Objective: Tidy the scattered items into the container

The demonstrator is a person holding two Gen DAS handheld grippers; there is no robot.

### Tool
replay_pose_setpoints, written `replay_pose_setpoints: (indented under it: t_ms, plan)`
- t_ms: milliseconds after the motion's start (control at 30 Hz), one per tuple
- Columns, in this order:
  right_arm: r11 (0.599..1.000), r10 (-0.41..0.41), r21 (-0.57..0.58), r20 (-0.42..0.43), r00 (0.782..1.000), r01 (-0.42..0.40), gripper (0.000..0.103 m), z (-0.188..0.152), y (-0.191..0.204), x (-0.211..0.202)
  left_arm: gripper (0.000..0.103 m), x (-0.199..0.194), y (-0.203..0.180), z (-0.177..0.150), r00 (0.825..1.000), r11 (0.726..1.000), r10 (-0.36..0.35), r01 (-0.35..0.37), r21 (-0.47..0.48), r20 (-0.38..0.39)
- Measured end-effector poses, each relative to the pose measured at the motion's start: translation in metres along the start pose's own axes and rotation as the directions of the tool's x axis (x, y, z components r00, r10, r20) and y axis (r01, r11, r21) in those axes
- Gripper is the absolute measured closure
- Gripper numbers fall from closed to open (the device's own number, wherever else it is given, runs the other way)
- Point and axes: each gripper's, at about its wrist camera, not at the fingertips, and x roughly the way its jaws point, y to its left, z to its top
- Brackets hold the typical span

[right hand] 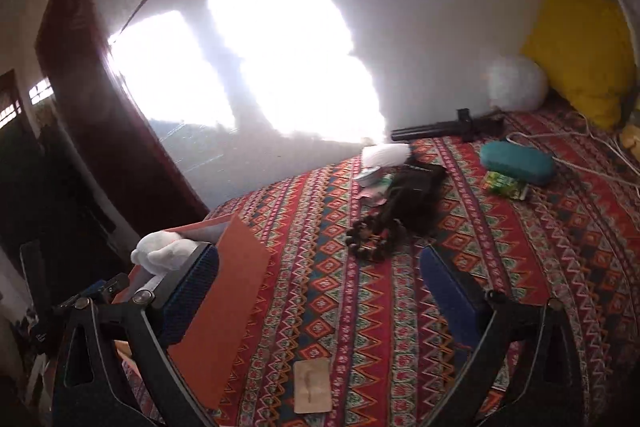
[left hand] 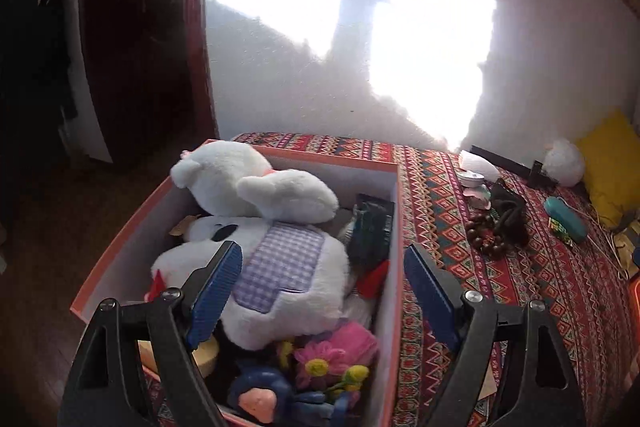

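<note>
I am looking down my left gripper [left hand: 323,281] at the box [left hand: 394,227], which is sitting on the patterned bed cover [right hand: 400,307] and is filling up with soft toys; the big white plush [left hand: 280,267] is lying on top, and the jaws are standing wide apart above it with nothing in them. My right gripper [right hand: 320,273] is pointing out over the bed, and its jaws are also spread wide and holding nothing. The things I am still looking at are lying well apart from the box. The dark bead string [right hand: 374,235] is sitting nearest, touching a black cloth bundle [right hand: 416,195]. I am guessing the beads are hard, a bit heavy and floppy, so they could slip and dangle; I am thinking of pinching a thick bunch of them in the middle. The cloth looks soft and light, so any fold would do. The teal case [right hand: 518,157] looks stiff and smooth, so I am planning to grip it across its short sides. The flat tan card [right hand: 313,385] near me is lying thin on the cover, and I am thinking it will be hard to lift by an edge.
</note>
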Motion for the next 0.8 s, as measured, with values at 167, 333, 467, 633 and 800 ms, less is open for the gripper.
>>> replay_pose_setpoints:
  t_ms: [167, 333, 467, 633, 800]
  plan:
    - [0.988, -0.118, 0.100, -0.029, 0.993, 0.120, 0.002, 0.000, -0.086, 0.006, 0.020, 0.021, -0.103, -0.021, 0.997, 0.983, -0.048, 0.058, 0.172, -0.064]
    - [0.972, -0.130, 0.184, -0.090, 0.987, 0.145, 0.002, -0.004, -0.132, 0.023, 0.020, 0.044, -0.209, -0.060, 0.999, 0.919, 0.022, -0.004, 0.393, -0.041]
    - [0.963, -0.112, 0.230, -0.125, 0.986, 0.138, 0.002, -0.001, -0.149, 0.033, 0.020, 0.065, -0.259, -0.085, 0.997, 0.865, 0.081, -0.073, 0.497, 0.005]
    - [0.958, -0.063, 0.270, -0.134, 0.989, 0.098, 0.002, 0.007, -0.158, 0.037, 0.020, 0.082, -0.278, -0.088, 0.995, 0.859, 0.098, -0.082, 0.505, -0.005]
    - [0.960, -0.071, 0.257, -0.160, 0.985, 0.111, 0.002, 0.008, -0.158, 0.040, 0.020, 0.079, -0.287, -0.094, 0.996, 0.855, 0.091, -0.067, 0.514, -0.023]
